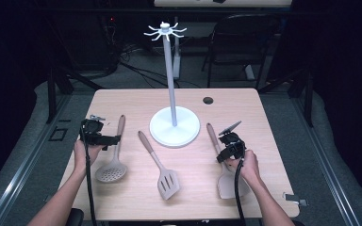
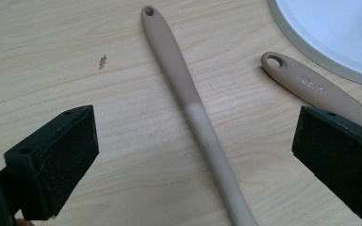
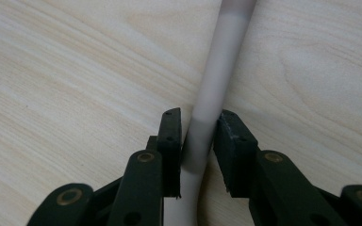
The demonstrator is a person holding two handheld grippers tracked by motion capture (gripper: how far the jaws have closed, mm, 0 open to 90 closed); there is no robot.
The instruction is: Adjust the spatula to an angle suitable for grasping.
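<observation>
Nearby, white stand (image 1: 175,126), slotted turner (image 1: 162,172).

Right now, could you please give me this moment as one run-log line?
left gripper: open over skimmer handle | right gripper: shut on spatula handle | rack: bare

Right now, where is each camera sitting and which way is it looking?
High view: sits above the person's side, looking forward and down at the table, the white stand and three utensils; both forearms and hands show.
Left gripper view: rides the left tool, looking down at the skimmer handle between its open jaws.
Right gripper view: rides the right tool, whose jaws clamp the spatula handle.
Shared: high and left gripper views both show the skimmer handle and the stand's base.
</observation>
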